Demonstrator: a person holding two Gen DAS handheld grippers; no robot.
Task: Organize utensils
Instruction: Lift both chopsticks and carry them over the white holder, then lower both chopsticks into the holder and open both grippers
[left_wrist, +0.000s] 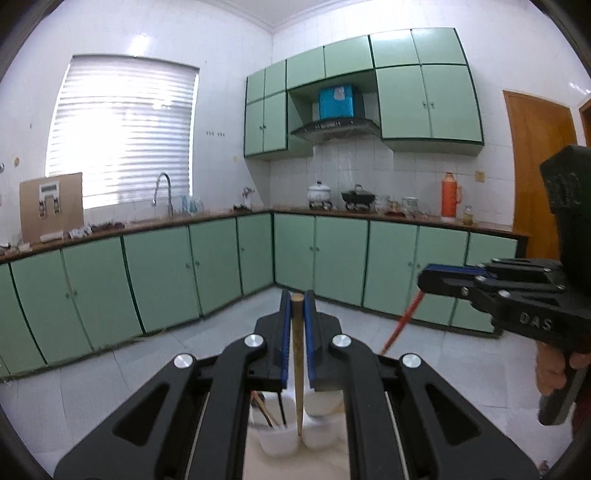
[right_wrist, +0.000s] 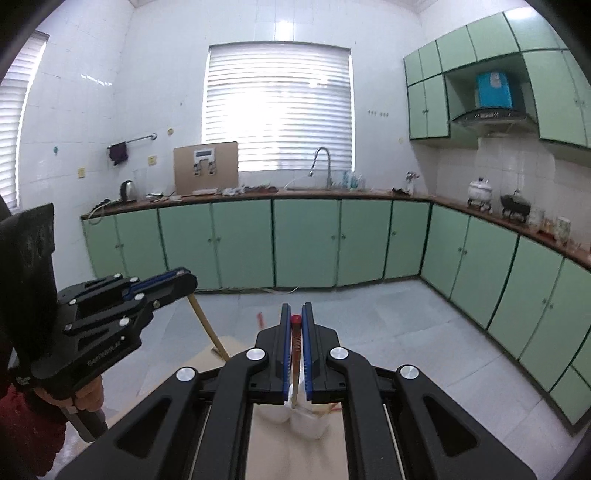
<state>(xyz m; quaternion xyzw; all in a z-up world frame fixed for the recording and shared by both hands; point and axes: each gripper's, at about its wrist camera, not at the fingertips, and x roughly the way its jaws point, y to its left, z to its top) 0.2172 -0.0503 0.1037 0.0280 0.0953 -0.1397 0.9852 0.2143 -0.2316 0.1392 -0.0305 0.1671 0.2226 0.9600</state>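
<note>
Left wrist view: left tool (left_wrist: 297, 306) clamped on a tan wooden chopstick (left_wrist: 297, 354), tip down over the white holder cups (left_wrist: 280, 439) on the tabletop; right tool (left_wrist: 430, 278) beside it.

Right wrist view: right tool (right_wrist: 295, 314) clamps a red-topped chopstick (right_wrist: 295, 343) above the cups (right_wrist: 306, 421). Step looks like dropping both in; next, lower and release.

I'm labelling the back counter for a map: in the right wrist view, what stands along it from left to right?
Kettle → cardboard panel → faucet → white pot → black pot.
</note>
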